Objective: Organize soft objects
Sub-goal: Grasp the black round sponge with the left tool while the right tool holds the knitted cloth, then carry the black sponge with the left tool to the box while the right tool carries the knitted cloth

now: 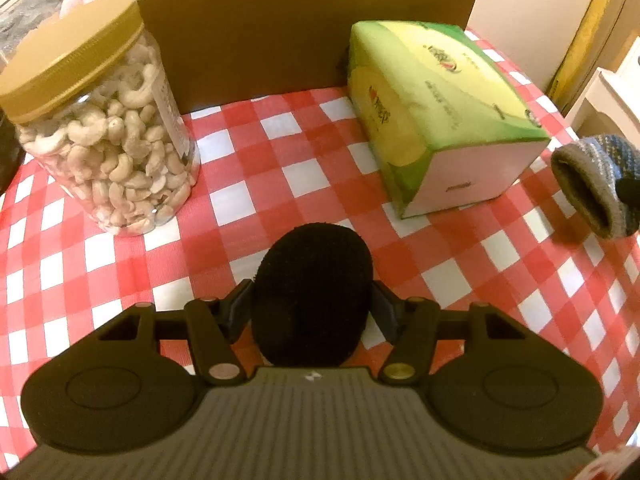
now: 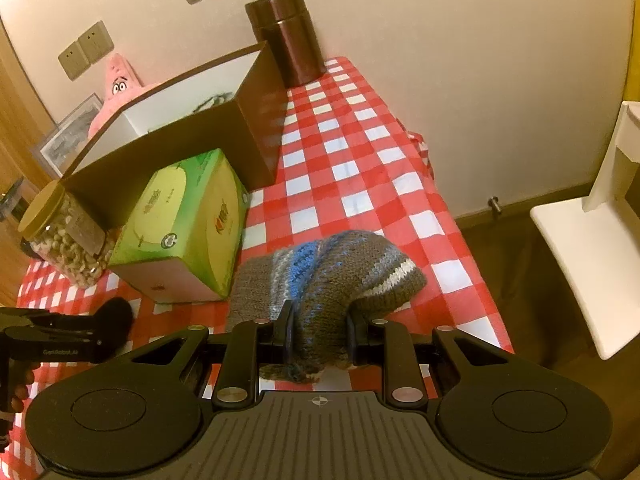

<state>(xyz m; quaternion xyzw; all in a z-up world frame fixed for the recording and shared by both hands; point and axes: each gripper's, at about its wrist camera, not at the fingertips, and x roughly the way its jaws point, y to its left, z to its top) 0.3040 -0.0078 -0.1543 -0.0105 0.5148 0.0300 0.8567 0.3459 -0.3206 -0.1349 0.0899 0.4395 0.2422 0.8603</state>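
Red-and-white checked cloth (image 2: 352, 168) covers the table and fills the middle of both views. Behind it, in the upper left of the right wrist view, stands a brown cardboard box (image 2: 168, 148) with a white inside, open at the top. A green and yellow tissue carton (image 2: 188, 224) lies just in front of the box, at the left centre of that view and at the right centre of the left wrist view. A clear jar of cashews (image 1: 104, 132) with a gold lid stands at the upper left of the left wrist view, beside the box. A dark metal canister (image 2: 292, 36) sits at the top centre, by the box's far corner, and a pink star plush (image 2: 118, 84) peeks from behind the box.

At the lower centre of the right wrist view, the right gripper (image 2: 320, 332) is clamped on a grey knitted hat (image 2: 332, 268) with blue and white stripes, which drapes forward over the cloth. At the lower centre of the left wrist view, a black fuzzy pouf (image 1: 312, 292) sits between the fingers of the left gripper (image 1: 312, 312); whether the pads press it I cannot tell.
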